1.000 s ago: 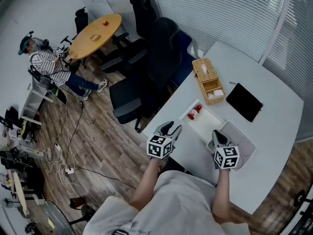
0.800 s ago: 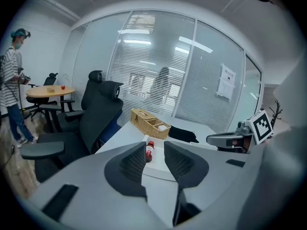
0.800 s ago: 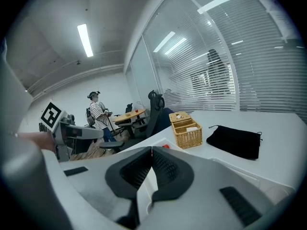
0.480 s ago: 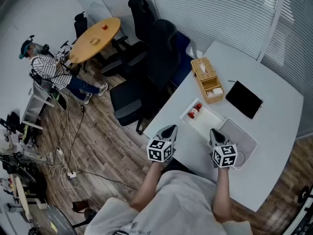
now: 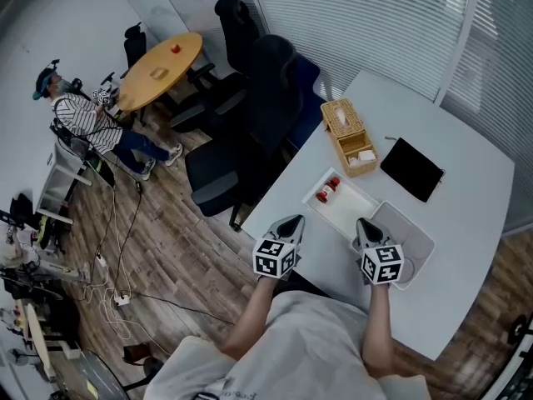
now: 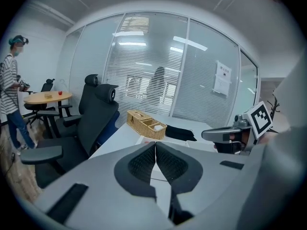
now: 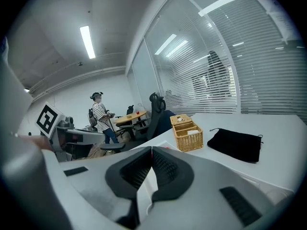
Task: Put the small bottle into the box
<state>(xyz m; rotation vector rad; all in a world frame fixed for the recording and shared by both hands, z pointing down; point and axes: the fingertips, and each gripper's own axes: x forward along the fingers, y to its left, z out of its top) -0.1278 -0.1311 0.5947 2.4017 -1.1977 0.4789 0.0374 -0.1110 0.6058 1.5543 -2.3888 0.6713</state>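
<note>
The small bottle (image 5: 328, 190), white with red, lies at the far left end of a flat white tray (image 5: 354, 213) on the white table (image 5: 466, 207). The pale open box (image 5: 410, 238) sits just right of the tray. My left gripper (image 5: 291, 223) hovers at the table's near edge, short of the tray, shut and empty; in the left gripper view its pads meet at the tips (image 6: 155, 143). My right gripper (image 5: 363, 227) hangs over the box's near left corner, also shut with nothing in it (image 7: 151, 148). Neither gripper touches the bottle.
A wicker basket (image 5: 350, 137) stands at the table's far left edge, a black pouch (image 5: 412, 169) to its right. Dark office chairs (image 5: 250, 115) crowd the table's left side. A person in a striped top (image 5: 83, 119) stands by a round wooden table (image 5: 162, 63).
The left gripper's jaws were spread a second ago and are now closed together, empty. Both grippers stayed near the table's front edge.
</note>
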